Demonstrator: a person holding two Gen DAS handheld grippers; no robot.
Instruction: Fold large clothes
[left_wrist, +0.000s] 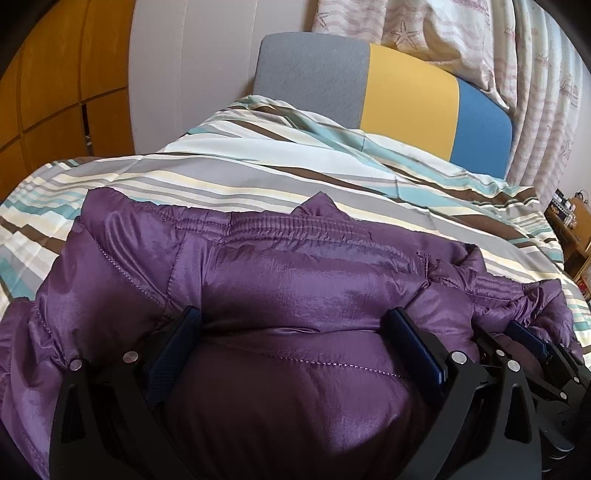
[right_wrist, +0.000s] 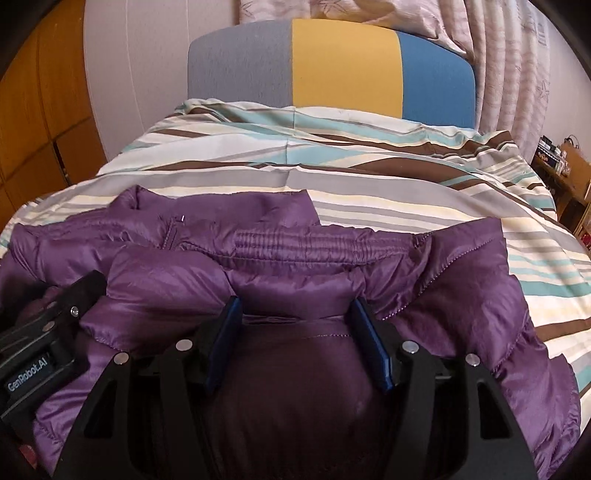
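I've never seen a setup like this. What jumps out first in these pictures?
A shiny purple puffy jacket fills the foreground, lying on a striped bedspread. Both hand-held grippers press into it with fingers spread: the left hand-held gripper and, close beside it, the right hand-held gripper. Behind the bed stands a headboard in grey, yellow and blue.

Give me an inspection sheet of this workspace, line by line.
Surface: bed with striped duvet, lightly creased.
Job's things: purple padded jacket lying bunched on the duvet.
Clutter: nothing seen on the bed besides the jacket.
Grippers: left gripper open, fingers straddling a puffed fold; right gripper open, likewise straddling jacket fabric; the two sit side by side.
Cables: nothing seen.
Surroundings: grey, yellow and blue headboard, patterned curtains, wooden wardrobe, cluttered wooden shelf.
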